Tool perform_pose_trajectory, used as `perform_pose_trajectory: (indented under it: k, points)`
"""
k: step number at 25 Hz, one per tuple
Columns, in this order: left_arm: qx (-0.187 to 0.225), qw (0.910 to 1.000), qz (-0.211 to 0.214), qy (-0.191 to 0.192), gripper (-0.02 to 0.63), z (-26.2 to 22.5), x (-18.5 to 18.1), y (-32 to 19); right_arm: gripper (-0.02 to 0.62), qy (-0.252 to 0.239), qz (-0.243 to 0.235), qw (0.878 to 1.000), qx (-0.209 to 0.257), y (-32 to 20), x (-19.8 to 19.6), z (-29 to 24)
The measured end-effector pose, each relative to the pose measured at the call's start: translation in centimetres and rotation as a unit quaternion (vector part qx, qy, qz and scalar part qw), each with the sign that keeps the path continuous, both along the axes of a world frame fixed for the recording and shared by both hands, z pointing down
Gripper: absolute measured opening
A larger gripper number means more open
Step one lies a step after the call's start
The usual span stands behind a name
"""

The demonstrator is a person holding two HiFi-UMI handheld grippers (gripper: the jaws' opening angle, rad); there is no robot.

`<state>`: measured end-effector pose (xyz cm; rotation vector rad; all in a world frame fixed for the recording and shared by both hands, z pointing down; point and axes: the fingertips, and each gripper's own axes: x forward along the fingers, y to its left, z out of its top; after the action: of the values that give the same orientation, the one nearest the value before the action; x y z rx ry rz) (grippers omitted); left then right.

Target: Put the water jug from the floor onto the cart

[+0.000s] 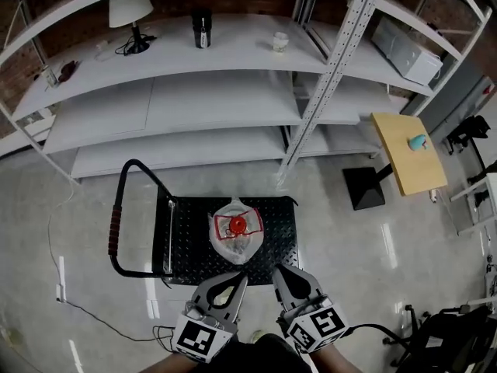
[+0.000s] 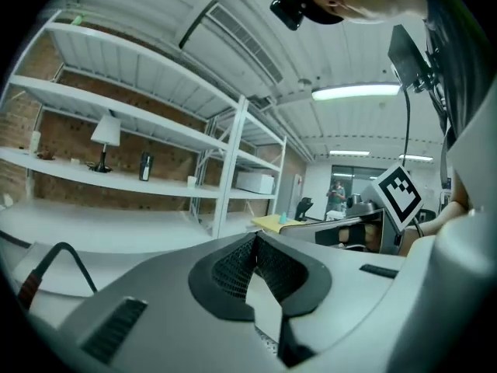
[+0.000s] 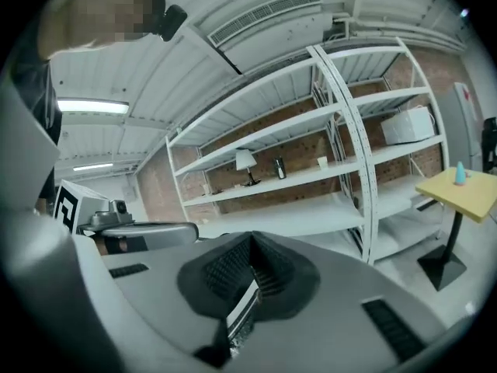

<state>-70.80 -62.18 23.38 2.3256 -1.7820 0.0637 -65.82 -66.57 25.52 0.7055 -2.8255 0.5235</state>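
In the head view the clear water jug with a red cap stands upright on the black deck of the cart, whose looped handle is at the left. Both grippers hang near the bottom edge, apart from the jug and nearer to me. My left gripper is shut with nothing in it, and its jaws meet in its own view. My right gripper is also shut and empty. Both gripper views look level at the shelves; the jug is not in them.
White metal shelving spans the back, with a lamp, a dark bottle, a cup and a white box. A yellow side table on a black base stands right. A cable lies at the left.
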Motion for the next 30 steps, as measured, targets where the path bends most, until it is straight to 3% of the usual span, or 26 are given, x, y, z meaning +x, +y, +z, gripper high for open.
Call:
perform_pose_trajectory:
  k: [5,12,15,20,30]
  points:
    - [-0.014,0.9996,-0.022,0.011,0.005,-0.5,6.4,7.2,0.002,-0.019,-0.018,1.000,0.014,7.9,7.1,-1.6]
    - [-0.032,0.9981,-0.052,0.008,0.005,1.1,20.1,19.9,0.002,-0.029,-0.051,0.998,0.028,21.0,19.9,-1.4]
    - [-0.033,0.9974,-0.063,0.003,0.005,-0.2,23.7,24.2,0.002,-0.029,-0.053,0.998,0.027,24.8,24.3,-2.5]
    - [-0.015,0.9965,-0.082,-0.004,0.005,-2.9,25.6,28.8,0.002,-0.042,-0.046,0.997,0.040,29.2,27.5,-4.8]
    - [0.002,0.9964,-0.084,-0.013,0.005,-4.7,24.9,34.8,0.002,-0.050,-0.043,0.996,0.066,34.6,27.0,-7.3]
